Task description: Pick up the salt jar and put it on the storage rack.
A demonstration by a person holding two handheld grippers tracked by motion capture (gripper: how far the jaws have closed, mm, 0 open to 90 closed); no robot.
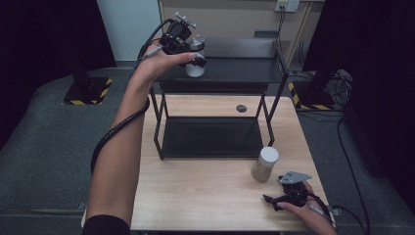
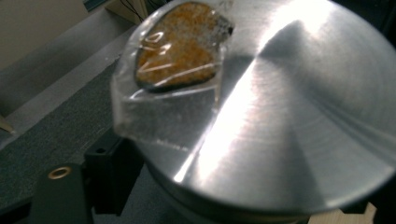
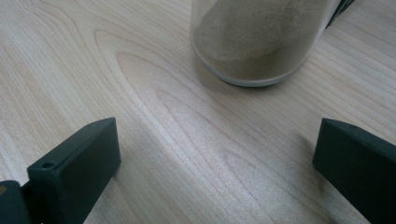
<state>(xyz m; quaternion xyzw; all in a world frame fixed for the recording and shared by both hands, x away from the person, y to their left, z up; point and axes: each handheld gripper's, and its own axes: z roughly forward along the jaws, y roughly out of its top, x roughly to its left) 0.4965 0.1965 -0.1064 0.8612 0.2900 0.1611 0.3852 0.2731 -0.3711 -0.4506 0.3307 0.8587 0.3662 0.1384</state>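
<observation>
The left gripper [image 1: 192, 53], fingers parted around the metal-lidded jar [image 1: 195, 58], sets it on the rack [image 1: 235, 68]; beside the rack, the right gripper [image 1: 279, 199] waits, fingers spread, facing the second jar [image 1: 265, 164].

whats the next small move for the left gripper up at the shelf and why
Probably draw the left gripper straight back off the metal-lidded jar. The jar stands upright on the rack's top shelf, so it looks placed. The jaws sit at its sides, and whether the pads touch is unclear. The sand-filled jar waits before the open right gripper.
</observation>
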